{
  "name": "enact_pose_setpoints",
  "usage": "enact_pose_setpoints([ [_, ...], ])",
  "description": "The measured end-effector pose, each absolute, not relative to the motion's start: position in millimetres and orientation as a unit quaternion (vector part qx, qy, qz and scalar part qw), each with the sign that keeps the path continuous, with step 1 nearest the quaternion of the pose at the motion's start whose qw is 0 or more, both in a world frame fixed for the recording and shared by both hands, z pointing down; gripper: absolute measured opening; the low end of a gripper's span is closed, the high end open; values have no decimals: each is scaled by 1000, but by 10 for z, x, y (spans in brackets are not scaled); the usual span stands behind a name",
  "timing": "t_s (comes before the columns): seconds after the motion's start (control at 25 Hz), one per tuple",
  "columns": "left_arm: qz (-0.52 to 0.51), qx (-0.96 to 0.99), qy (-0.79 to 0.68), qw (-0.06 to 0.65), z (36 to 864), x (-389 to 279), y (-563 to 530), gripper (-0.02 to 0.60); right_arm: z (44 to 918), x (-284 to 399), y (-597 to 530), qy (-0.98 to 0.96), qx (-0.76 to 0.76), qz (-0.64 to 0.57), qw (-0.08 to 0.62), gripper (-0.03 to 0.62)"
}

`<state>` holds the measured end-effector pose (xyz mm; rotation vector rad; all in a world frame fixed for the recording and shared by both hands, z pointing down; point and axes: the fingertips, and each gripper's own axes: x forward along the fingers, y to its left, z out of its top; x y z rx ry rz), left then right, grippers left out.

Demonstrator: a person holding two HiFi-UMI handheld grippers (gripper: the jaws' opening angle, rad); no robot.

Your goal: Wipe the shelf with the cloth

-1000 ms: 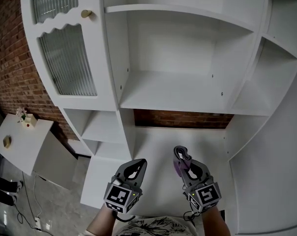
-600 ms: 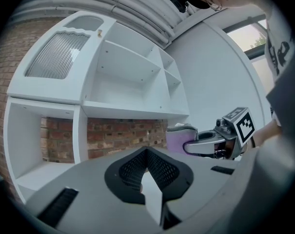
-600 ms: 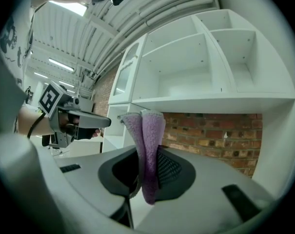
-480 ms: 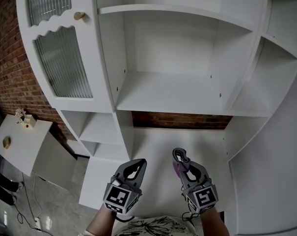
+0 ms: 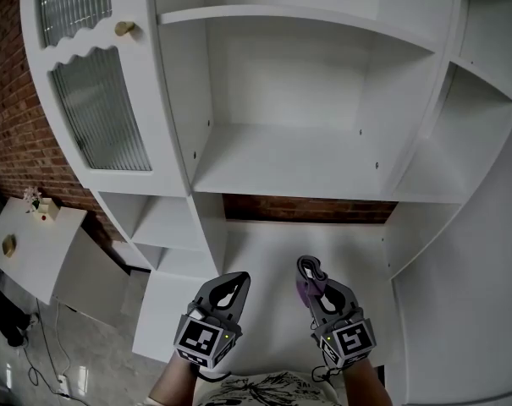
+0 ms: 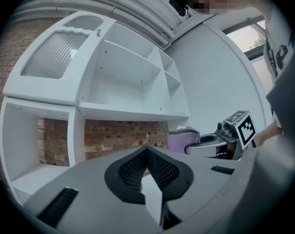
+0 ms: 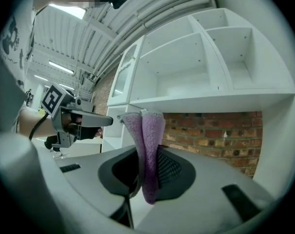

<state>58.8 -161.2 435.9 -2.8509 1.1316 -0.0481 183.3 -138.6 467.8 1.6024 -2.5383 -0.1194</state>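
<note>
The right gripper (image 5: 315, 269) is clamped on the purple cloth (image 5: 305, 288), its jaws pressed against the fabric from both sides. The cloth is folded into a narrow strip whose long axis runs along the jaws. In the right gripper view it stands upright between the mesh pads, with its lower end tucked down in the throat of the jaws. Its upper end pokes out past the tips, pointing forward at the white shelf unit (image 5: 175, 100). In the head view the cloth shows as a small purple fold on the left side of the gripper's tip, low in the frame. It hangs over the white surface (image 5: 264, 244) under the unit and does not touch the shelf.

The left gripper (image 5: 239, 279) is held just beside the right one at about the same height. Its jaws are closed tip to tip with nothing between them; its own view shows the two pads meeting in a point.

Both grippers point up and forward at the wide open shelf (image 5: 298, 159) in the middle of the unit, which lies well beyond them. A strip of brick wall (image 5: 306, 205) shows beneath that shelf. To the left is a ribbed glass door (image 5: 99, 112) with a round knob (image 5: 124, 28)
</note>
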Motion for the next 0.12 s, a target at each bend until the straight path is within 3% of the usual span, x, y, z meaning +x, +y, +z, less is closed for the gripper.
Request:
enact_pose_setpoints([
  [0.12, -16, -928, 370, 38, 4426, 612, -1660, 14, 4694, 1845, -1403, -842, 535, -36, 67, 67],
])
